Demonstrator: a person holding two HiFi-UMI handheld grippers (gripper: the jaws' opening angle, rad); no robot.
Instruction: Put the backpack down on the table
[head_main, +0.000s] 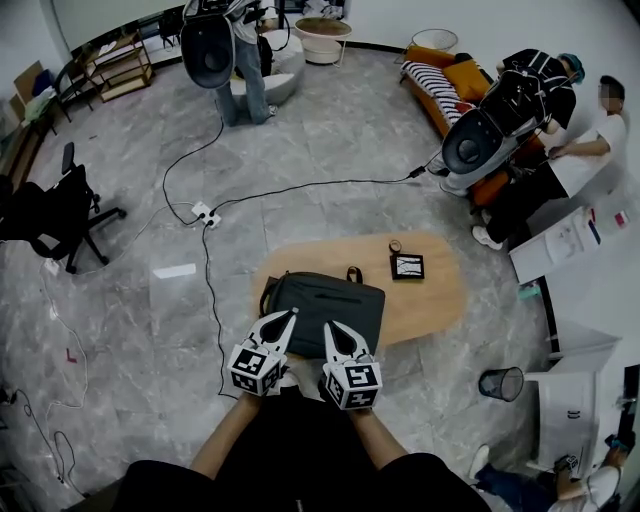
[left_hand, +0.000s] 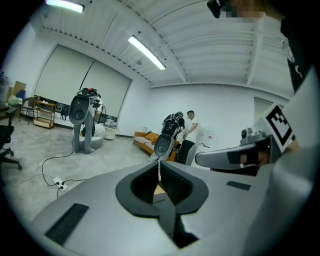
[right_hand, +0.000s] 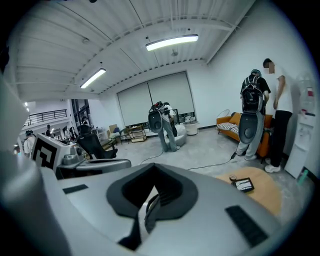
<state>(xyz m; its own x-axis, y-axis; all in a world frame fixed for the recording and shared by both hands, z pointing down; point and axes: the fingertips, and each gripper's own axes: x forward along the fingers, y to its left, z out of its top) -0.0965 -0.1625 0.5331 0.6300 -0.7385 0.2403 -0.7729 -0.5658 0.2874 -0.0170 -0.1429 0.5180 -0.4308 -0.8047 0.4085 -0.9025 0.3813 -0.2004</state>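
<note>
The dark grey backpack (head_main: 325, 305) is lying flat on the oval wooden counter (head_main: 440, 295), filling its 8 o'clock portion, with a small carry loop sticking out at the bag's 12 o'clock edge and a strap curling off its 9 o'clock end. At the bag's 6 o'clock edge the two tools are pointing in over it side by side. The left hand-held gripper (head_main: 288, 316) is showing its jaws pressed together with nothing between them. The right hand-held gripper (head_main: 333, 327) is likewise holding its jaws drawn together, only a thin pale sliver showing beside the ribbed pad, and no strap or fabric is sitting in them. At 2 o'clock from the backpack a small black-framed flat item (head_main: 407, 266) is resting on the counter, with a little round object (head_main: 395, 246) just beyond it. Out on the grey marbled floor, a white power strip (head_main: 207, 214) is trailing cables at 10 o'clock, a black office chair (head_main: 60, 215) is standing at 9 o'clock, and a wire wastebasket (head_main: 500, 383) is sitting at 4 o'clock.
</note>
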